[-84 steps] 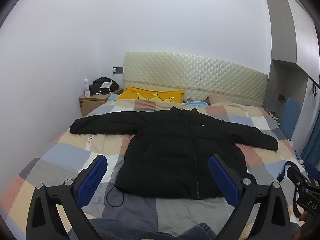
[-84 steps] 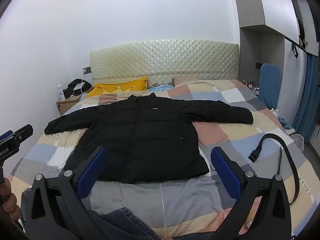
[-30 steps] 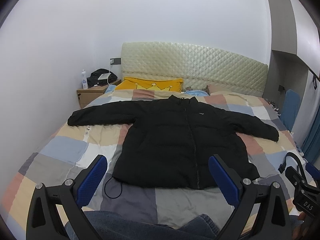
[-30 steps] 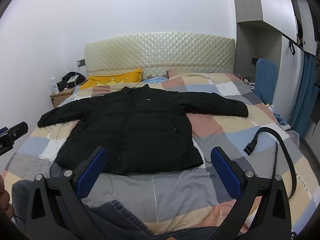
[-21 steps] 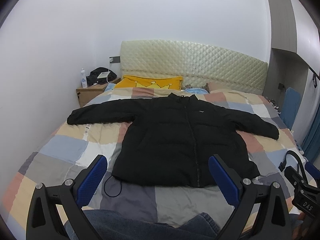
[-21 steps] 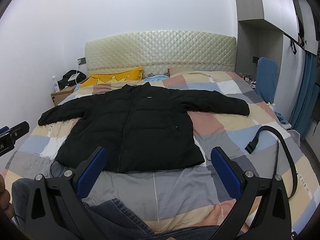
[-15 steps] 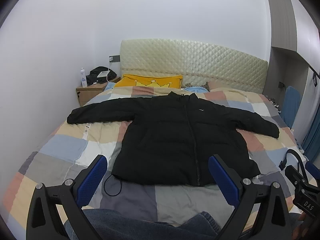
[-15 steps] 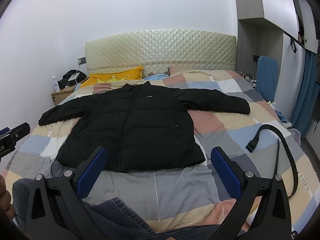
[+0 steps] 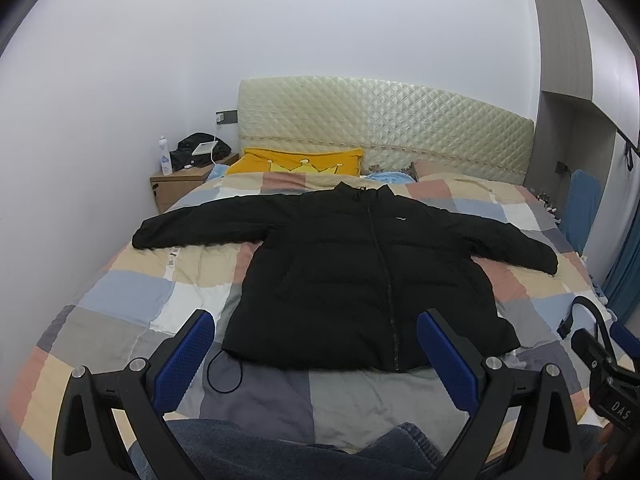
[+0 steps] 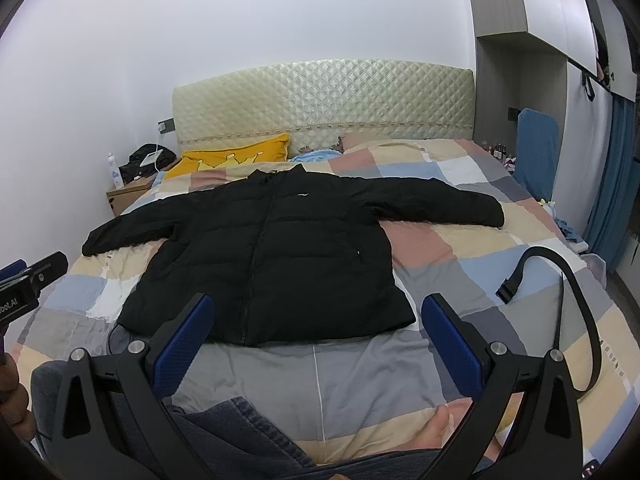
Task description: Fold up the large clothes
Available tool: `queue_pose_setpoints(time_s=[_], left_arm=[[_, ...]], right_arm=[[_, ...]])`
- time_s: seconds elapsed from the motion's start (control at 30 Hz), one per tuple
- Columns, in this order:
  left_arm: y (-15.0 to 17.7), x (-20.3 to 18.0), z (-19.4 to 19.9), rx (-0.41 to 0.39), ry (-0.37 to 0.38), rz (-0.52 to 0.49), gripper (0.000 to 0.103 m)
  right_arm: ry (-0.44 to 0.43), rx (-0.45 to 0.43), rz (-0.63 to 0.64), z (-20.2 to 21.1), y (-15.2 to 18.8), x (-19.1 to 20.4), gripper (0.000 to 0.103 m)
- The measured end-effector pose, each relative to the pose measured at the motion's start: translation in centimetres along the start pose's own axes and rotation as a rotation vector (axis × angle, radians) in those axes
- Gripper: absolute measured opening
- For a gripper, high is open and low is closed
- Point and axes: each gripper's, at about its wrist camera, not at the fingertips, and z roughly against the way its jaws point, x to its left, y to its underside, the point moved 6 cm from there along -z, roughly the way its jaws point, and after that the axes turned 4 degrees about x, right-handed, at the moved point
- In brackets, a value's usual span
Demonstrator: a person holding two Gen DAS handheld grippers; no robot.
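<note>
A black puffer jacket (image 9: 352, 272) (image 10: 280, 256) lies flat and zipped on the checked bedspread (image 9: 132, 300) (image 10: 460, 264), collar toward the headboard, both sleeves spread out sideways. My left gripper (image 9: 316, 344) hovers open over the foot of the bed, short of the jacket's hem, blue pads wide apart. My right gripper (image 10: 316, 332) is also open, held just before the hem with nothing between its fingers. The person's jeans-clad legs (image 10: 240, 436) and a bare foot (image 10: 436, 428) rest on the bed below the grippers.
A black strap with a buckle (image 10: 560, 280) loops on the bed's right side. A thin black cord (image 9: 224, 372) lies by the jacket's left hem. A yellow pillow (image 9: 300, 162) sits by the quilted headboard (image 9: 384, 132); a nightstand (image 9: 180, 184) stands at left, a blue chair (image 10: 536, 148) at right.
Both views have shifted slightly, with the jacket sitting a little higher in frame than 2.8 s ago. The jacket itself has not moved and both grippers stay open.
</note>
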Motion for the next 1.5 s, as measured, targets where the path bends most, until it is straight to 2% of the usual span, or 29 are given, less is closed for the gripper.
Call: queue_pose_setpoints(time_s=[0.17, 0.33, 0.43, 0.5, 0.57, 0.63, 0.77, 0.83, 0.93, 1.07, 1.1, 1.17, 1.2, 1.23, 1.33, 1.4, 1.5], left_arm=[[-1.0, -0.6, -0.1, -0.031, 0.008, -0.021, 0.102], [-2.7, -1.5, -1.4, -0.037, 0.052, -0.028, 0.102], [-4.1, -1.6, -2.5, -0.046, 0.046, -0.025, 0.102], [-5.5, -1.9, -3.1, -0.078, 0.062, -0.021, 0.102], [-6.7, -2.3, -3.7, -0.100, 0.044, -0.015, 0.102], [-7.7, -2.9, -4.5, -0.109, 0.046, -0.025, 0.102], [-9.4, -4.6, -7.0, -0.058, 0.090, -0.084, 0.102], [-9.8, -4.7, -7.7, -0.058, 0.098, -0.086, 0.102], [-10.2, -4.4, -8.8, -0.072, 0.083, -0.076, 0.102], [-10.4, -3.9, -11.7, -0.056, 0.097, -0.038, 0.102], [-10.4, -3.7, -12.7, -0.057, 0.094, -0.026, 0.102], [-10.1, -3.2, -14.6, -0.056, 0.083, -0.012, 0.102], [-9.9, -3.0, -15.3, -0.052, 0.083, -0.009, 0.102], [-9.7, -2.9, -16.2, -0.045, 0.084, -0.008, 0.102], [-9.2, -2.8, -19.1, -0.027, 0.072, -0.025, 0.102], [-9.1, -2.4, -21.1, -0.022, 0.040, -0.026, 0.102], [-9.1, -2.3, -23.9, 0.009, 0.035, -0.010, 0.102]], right_arm=[[0.000, 0.005, 0.000, -0.3, -0.1, 0.0, 0.103], [0.022, -0.008, 0.013, -0.8, -1.2, -0.5, 0.103], [0.031, -0.019, 0.001, -1.4, -2.3, -1.5, 0.103], [0.031, -0.028, -0.015, -2.0, -3.2, -2.4, 0.103], [0.042, -0.040, -0.033, -2.7, -4.2, -3.6, 0.103], [0.066, -0.088, -0.080, -3.0, -5.6, -5.4, 0.103], [0.103, -0.180, -0.154, -3.9, -9.1, -9.3, 0.103], [0.103, -0.247, -0.193, -4.5, -11.0, -11.6, 0.103], [0.122, -0.263, -0.221, -6.5, -13.1, -14.0, 0.103], [0.131, -0.253, -0.261, -12.3, -14.7, -17.7, 0.103], [0.133, -0.256, -0.279, -14.1, -14.5, -18.5, 0.103], [0.087, -0.205, -0.340, -18.5, -13.4, -20.1, 0.103], [0.052, -0.155, -0.407, -21.7, -12.4, -21.6, 0.100], [0.047, -0.120, -0.469, -23.9, -11.5, -23.0, 0.089], [0.093, -0.051, -0.600, -30.4, -9.7, -27.5, 0.070], [0.113, -0.033, -0.690, -34.1, -9.1, -30.9, 0.069], [0.119, -0.023, -0.847, -38.6, -8.4, -35.5, 0.068]])
